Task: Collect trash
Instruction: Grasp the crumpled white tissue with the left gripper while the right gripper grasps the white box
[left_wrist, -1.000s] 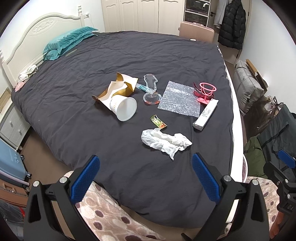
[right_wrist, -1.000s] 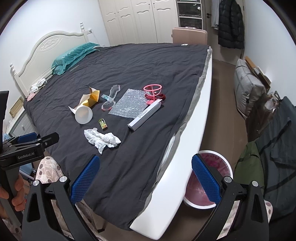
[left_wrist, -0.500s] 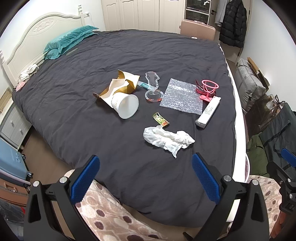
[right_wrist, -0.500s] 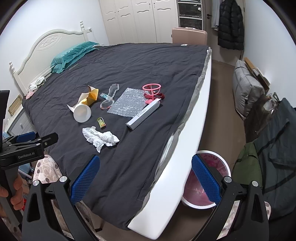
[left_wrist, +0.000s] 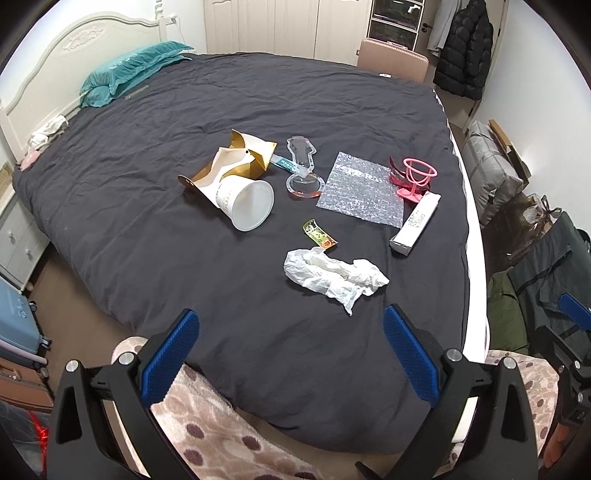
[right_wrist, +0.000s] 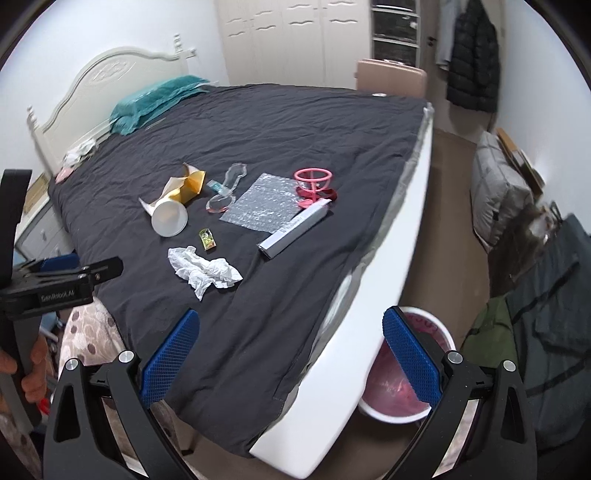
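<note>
**Crumpled tissue dead ahead of my left gripper**

The crumpled tissue (left_wrist: 334, 276) lies on the dark bedspread (left_wrist: 147, 206), just ahead of my left gripper (left_wrist: 291, 354), its long axis running across my fingers. My right gripper (right_wrist: 291, 354) sits further off, nearer the bin (right_wrist: 436, 332). Both are spread wide and hold nothing.

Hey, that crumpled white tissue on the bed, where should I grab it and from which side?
Take the crumpled tissue across its thick bunched middle, coming straight down from above. It lies flat and loose on the dark duvet, clear of the small wrapper beside it. The left gripper is open and nearest.
</note>
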